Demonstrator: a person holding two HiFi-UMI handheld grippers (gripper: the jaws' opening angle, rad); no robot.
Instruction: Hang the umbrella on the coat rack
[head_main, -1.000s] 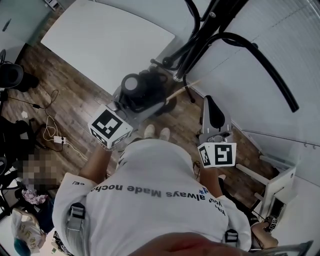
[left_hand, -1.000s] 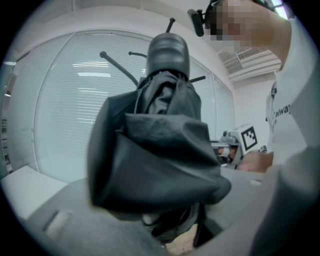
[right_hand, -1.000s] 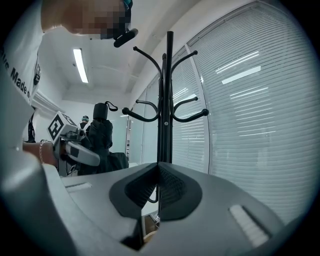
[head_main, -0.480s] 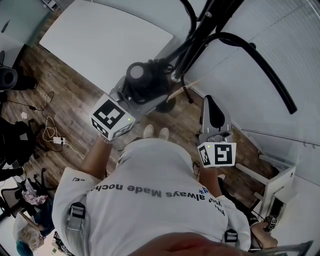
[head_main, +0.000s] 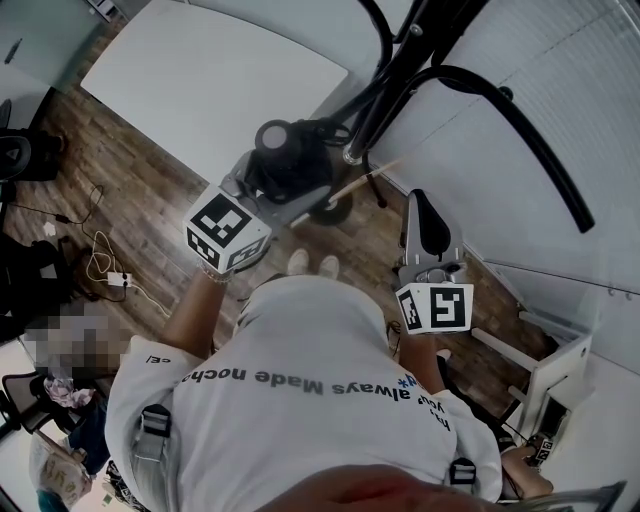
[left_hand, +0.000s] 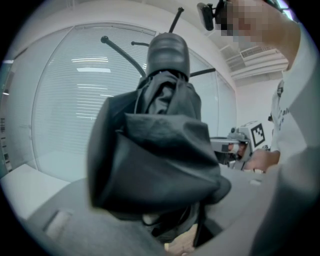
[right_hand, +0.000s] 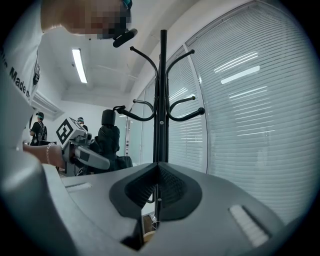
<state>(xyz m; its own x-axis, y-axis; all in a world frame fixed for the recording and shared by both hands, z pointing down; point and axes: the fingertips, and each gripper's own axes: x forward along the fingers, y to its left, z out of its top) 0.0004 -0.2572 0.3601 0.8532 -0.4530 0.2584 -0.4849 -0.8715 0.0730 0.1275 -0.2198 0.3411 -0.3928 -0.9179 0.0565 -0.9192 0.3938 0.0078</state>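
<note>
A black folded umbrella stands upright in my left gripper, which is shut on its lower part. In the left gripper view the umbrella fills the middle, its rounded cap on top, and the jaws of the left gripper press on it from both sides. The black coat rack rises just right of the umbrella, its curved hooks spreading above. My right gripper hangs level near the rack's pole. Nothing is in the right gripper, and its pads are together.
A white tabletop lies at the upper left. Closed blinds line the wall behind the rack. Cables trail over the wooden floor at the left. A white stand sits at the lower right. The rack's base is near the person's feet.
My left gripper has carried the umbrella a little up and to the right in the head view, closer to the coat rack. The right gripper has stayed put.
</note>
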